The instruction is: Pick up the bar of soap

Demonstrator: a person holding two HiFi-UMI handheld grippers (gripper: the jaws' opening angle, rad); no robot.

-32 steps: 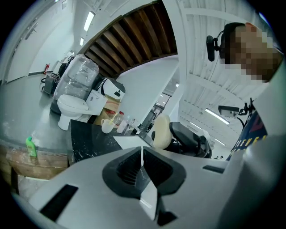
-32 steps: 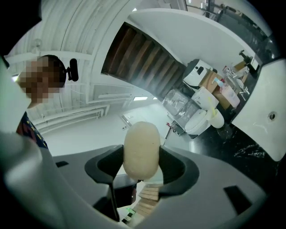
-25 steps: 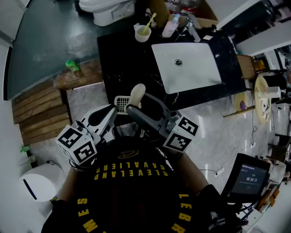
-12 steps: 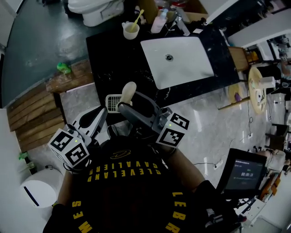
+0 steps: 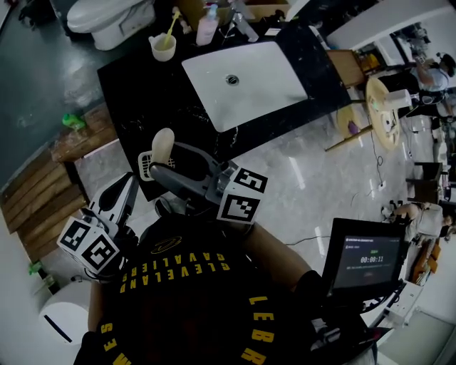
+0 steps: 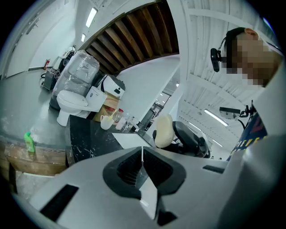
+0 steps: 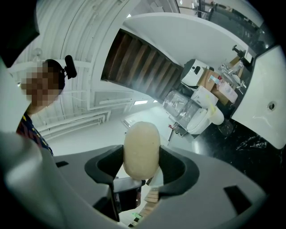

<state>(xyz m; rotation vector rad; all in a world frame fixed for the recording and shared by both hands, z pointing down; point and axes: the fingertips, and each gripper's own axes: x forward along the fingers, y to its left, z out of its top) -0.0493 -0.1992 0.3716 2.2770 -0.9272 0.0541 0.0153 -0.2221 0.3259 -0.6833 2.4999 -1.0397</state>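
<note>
1. Since a second ago, both grippers have drifted left in the head view, and the counter (image 5: 142, 89) has slid toward the upper left. The soap (image 7: 141, 150) has stayed in the right gripper (image 7: 141, 167) throughout.
2. That right gripper is clamped on the soap. Its dark pads (image 7: 105, 166) press the two sides of the bar's lower half, and the rounded top sticks out beyond the jaws.
3. The bar is pale and oval. It is held up off the counter, over the near-left corner, just above a white slotted dish (image 5: 145, 166) at the counter's near edge.
4. The left gripper (image 6: 142, 160) has its jaws together with nothing between them. It hangs off the counter's near-left corner, beside the right gripper and apart from the soap, which shows ahead and a little right in its own view.
5. A white sink (image 5: 246, 80) is sunk into the counter's right half.
6. A cup (image 5: 163, 47) with a yellow stick in it stands at the counter's far-left corner. A pink bottle (image 5: 207, 27) stands along the far edge.
7. A toilet (image 5: 107, 20) stands past the counter's far-left corner.
</note>
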